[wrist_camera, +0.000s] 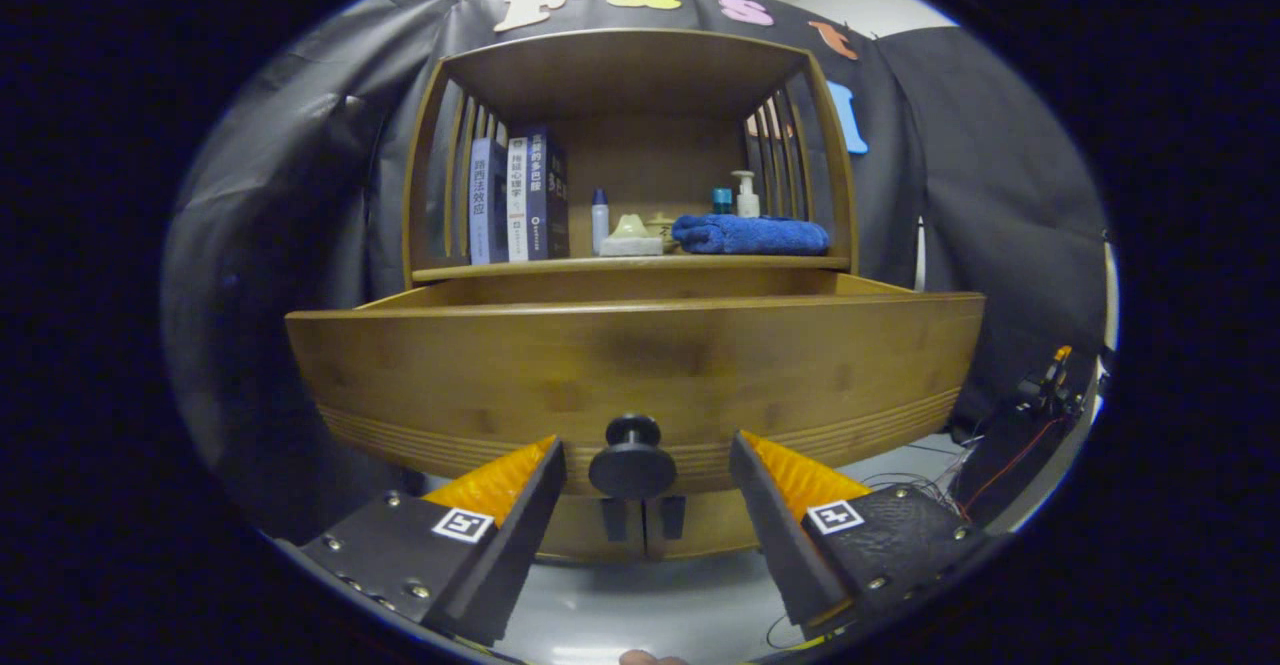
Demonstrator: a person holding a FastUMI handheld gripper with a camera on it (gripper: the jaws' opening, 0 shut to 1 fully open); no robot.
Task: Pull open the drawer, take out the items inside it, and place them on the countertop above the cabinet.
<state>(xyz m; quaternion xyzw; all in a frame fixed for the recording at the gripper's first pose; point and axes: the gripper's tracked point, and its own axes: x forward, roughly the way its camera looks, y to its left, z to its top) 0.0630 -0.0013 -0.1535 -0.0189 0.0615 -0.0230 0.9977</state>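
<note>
Drawer: pulled out from the cabinet, front panel well forward of the shelf edge; judged open far enough for access from above.
Drawer contents: hidden behind the front panel at this low angle; number and kind of items cannot be told.
Knob: dark, round, low on the drawer front at its middle; sits between the fingers with a gap on either side, touched by neither.
Gripper: fingers spread wide and holding nothing; knob released, consistent with a pull judged finished.
Pose: level with the lower drawer front, pointing straight at it; fingertips just short of the panel. Too low to reach inside; a rise above the front edge judged necessary next.
Countertop: shelf surface above the drawer, the drop-off place for the items; bare strip visible along its front edge.
Books: upright at the left of the countertop, against the slatted side.
Blue towel: folded, lying at the right; small bottles behind it.
Middle of countertop: a slim bottle and a pale small object, details unclear.
Risk: crowded shelf leaves limited room; placement near the front edge judged the safest.
Progress: opening step judged done; retrieval not yet begun.
</note>
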